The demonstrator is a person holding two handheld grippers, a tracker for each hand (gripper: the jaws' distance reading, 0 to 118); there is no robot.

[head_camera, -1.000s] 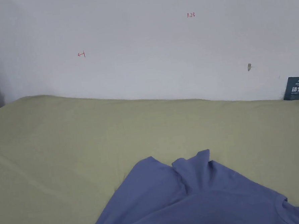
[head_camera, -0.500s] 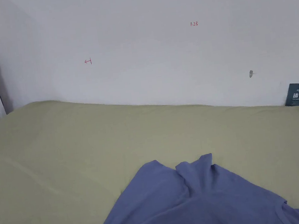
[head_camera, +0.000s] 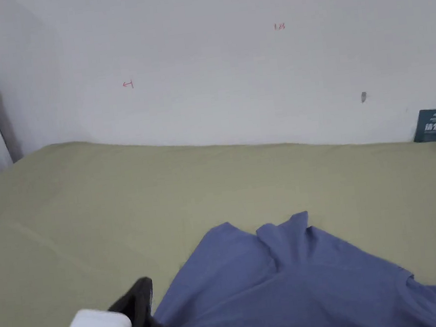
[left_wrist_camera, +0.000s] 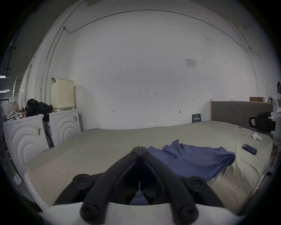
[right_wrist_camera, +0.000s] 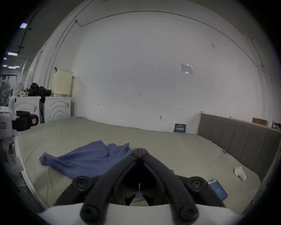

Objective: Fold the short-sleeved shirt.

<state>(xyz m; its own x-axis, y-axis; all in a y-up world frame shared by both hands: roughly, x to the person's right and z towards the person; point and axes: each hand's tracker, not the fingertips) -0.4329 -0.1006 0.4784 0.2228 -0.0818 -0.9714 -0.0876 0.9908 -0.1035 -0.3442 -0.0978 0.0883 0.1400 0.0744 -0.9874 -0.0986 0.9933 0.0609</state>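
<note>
Two grippers, left gripper [left_wrist_camera: 139, 150] and right gripper [right_wrist_camera: 139, 150] jaws closed empty, blue shirt [head_camera: 295, 285] rumpled on bed [head_camera: 94, 210]

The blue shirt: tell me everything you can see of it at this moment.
The blue shirt is a plain, soft, thin-looking short-sleeved top, lying rumpled and unfolded on the olive-green bedsheet at the near edge of the bed. Its far edge bunches into two raised peaks with a crease between them, and ridges run across the body. A ribbed neckline shows at the right in the head view. The left gripper and right gripper, both with jaws together, hover near its two sides; whether either touches it is unclear.
</note>
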